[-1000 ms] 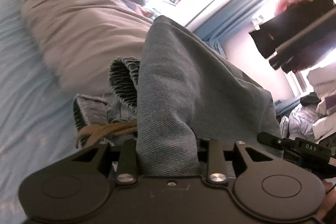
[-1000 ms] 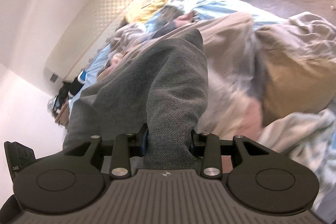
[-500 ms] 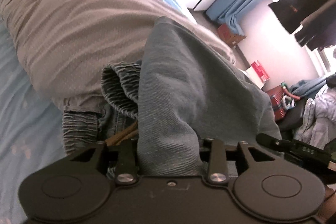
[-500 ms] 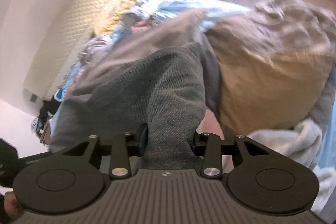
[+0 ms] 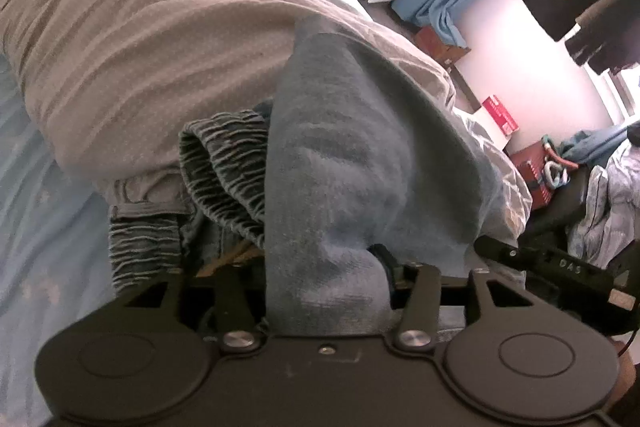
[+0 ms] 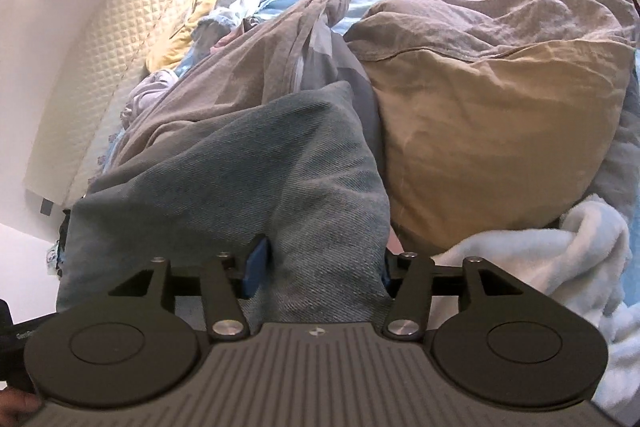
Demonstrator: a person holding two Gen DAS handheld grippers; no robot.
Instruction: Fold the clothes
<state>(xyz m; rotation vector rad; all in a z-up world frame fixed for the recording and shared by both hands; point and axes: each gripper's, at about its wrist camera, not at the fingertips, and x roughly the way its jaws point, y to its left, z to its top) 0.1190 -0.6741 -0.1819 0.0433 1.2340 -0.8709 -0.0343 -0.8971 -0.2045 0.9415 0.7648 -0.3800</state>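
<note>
Left gripper (image 5: 326,287) clamped on blue denim trousers (image 5: 360,155), elastic waistband (image 5: 224,167) bunched beside it, right gripper (image 6: 316,267) likewise pinching the denim, grey duvet (image 5: 160,47) behind

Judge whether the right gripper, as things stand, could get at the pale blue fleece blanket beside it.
Probably not: the right gripper is shut on the denim trousers, though the blanket lies uncovered nearby.

Blue trousers (image 5: 340,155) look like matt, twilled denim cloth.

Jeans (image 5: 352,179) between both tools' fingers, over the bed sheet (image 5: 36,211), duvet (image 5: 140,39) behind, pillow (image 6: 492,131) at right.
</note>
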